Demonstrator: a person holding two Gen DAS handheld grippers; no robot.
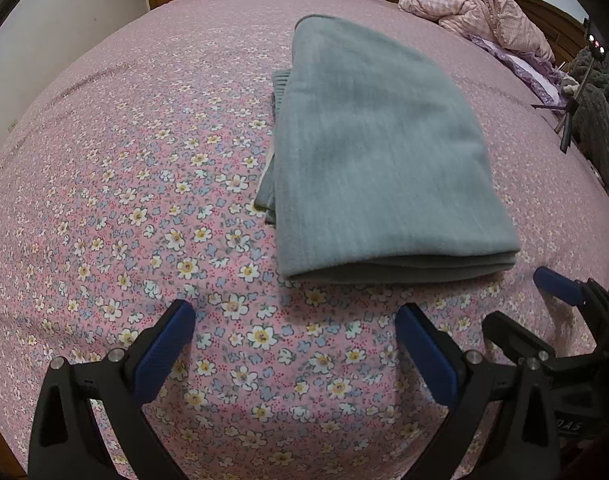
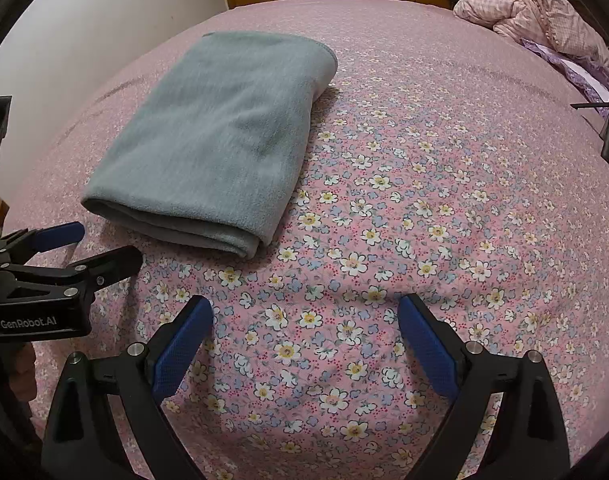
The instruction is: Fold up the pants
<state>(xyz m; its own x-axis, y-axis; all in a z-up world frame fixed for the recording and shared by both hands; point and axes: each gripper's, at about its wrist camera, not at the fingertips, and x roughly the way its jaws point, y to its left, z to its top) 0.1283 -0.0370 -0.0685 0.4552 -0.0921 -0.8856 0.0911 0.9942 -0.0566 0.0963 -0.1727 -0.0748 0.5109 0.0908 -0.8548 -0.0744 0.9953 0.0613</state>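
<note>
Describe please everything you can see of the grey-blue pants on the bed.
The pants are grey-blue and look like soft, fleecy cloth. They lie folded into a flat, thick rectangle of several layers, with a rounded fold at the near end and the layer edges showing along one long side, where a ribbed strip peeks out. They rest on the pink flowered bedsheet, which is all that touches them. Both grippers are open, short of the near end and apart from it.
</note>
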